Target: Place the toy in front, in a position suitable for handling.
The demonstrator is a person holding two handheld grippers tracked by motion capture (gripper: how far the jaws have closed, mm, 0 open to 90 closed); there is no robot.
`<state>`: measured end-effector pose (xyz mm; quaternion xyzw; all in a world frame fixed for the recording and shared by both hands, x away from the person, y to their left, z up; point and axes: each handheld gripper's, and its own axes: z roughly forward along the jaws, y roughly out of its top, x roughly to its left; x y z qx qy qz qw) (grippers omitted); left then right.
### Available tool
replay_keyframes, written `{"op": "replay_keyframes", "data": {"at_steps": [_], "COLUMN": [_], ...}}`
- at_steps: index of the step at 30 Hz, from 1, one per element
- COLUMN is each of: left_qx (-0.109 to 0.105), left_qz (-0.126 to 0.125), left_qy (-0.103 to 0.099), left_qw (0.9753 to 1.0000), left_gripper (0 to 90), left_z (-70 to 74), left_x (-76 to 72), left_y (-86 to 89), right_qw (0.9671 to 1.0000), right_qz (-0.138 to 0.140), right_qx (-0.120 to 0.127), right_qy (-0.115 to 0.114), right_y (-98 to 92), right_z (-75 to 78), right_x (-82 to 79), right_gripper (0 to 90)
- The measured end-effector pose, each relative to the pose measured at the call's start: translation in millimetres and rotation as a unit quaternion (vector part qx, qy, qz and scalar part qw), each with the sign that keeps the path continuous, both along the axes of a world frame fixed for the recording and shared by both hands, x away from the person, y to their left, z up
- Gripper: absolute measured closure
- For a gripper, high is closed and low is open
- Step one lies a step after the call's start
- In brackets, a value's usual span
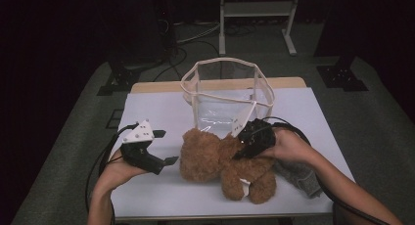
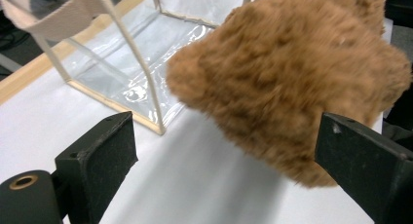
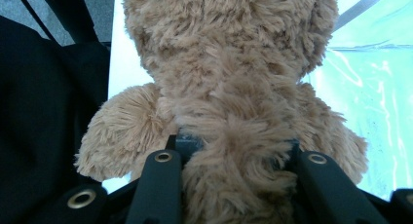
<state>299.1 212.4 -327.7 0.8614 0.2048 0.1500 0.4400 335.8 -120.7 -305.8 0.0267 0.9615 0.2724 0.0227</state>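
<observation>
A brown teddy bear (image 1: 225, 161) lies on the white table (image 1: 156, 107), its head towards the left. My right gripper (image 1: 243, 147) comes in from the right and is shut on the bear's body. In the right gripper view the two jaws press into the fur of the bear (image 3: 229, 63) from both sides, and the gripper (image 3: 238, 170) is buried in it. My left gripper (image 1: 166, 146) stands open just left of the bear's head, apart from it. In the left gripper view the gripper (image 2: 224, 160) has its jaws wide apart, with the bear's head (image 2: 292, 83) ahead between them.
A clear plastic container with cream trim (image 1: 227, 88) stands open-topped behind the bear; the container (image 2: 146, 53) is at upper left in the left gripper view. A grey cloth (image 1: 298, 176) lies under the right forearm. Cables trail off the table's left and right edges.
</observation>
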Motion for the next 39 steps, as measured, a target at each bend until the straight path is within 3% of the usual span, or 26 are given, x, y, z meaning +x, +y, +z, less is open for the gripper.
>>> {"op": "replay_keyframes", "data": {"at_steps": [5, 10, 13, 15, 19, 28, 32, 39], "left_qx": [-0.011, -0.003, 0.002, 0.002, 0.01, 0.009, 0.011, 0.01], "left_qz": [0.01, 0.006, 0.006, 0.004, 0.0, 0.004, 0.002, 0.002], "left_qy": [-0.003, -0.003, -0.002, -0.001, 0.001, 0.001, 0.002, 0.003], "left_qw": [0.9999, 1.0, 1.0, 1.0, 0.9999, 0.9999, 0.9999, 0.9999], "left_gripper": [7.3, 7.3, 7.3, 7.3, 7.3, 7.3, 7.3, 7.3], "left_z": [2.2, 1.7, 0.4, -0.5, -1.8, -1.6, -2.4, -2.4], "left_x": [-1.2, -1.1, -0.6, -0.1, 1.1, 0.8, 1.2, 0.6], "left_y": [6.3, 4.8, 3.4, 3.0, 2.4, 3.9, 3.1, 2.9], "right_qw": [1.0, 0.9995, 0.9982, 0.9987, 0.998, 0.9979, 0.9976, 0.9965], "right_qz": [-0.007, -0.016, -0.016, -0.019, -0.023, -0.035, -0.032, -0.037], "right_qx": [0.003, -0.019, -0.046, -0.036, -0.048, -0.044, -0.057, -0.072], "right_qy": [0.001, 0.019, 0.035, 0.032, 0.034, 0.034, 0.02, 0.021], "right_y": [-6.4, -3.3, 3.5, 4.3, 4.2, -2.2, -2.6, -6.3], "right_z": [2.1, -15.7, -28.3, -28.3, -27.6, -23.0, -21.4, -38.5], "right_x": [-0.1, 2.7, 1.9, 0.8, 0.5, -2.4, -5.9, -1.4], "right_gripper": [66.6, 62.4, 52.3, 42.6, 30.9, 25.6, 22.7, 19.2]}}
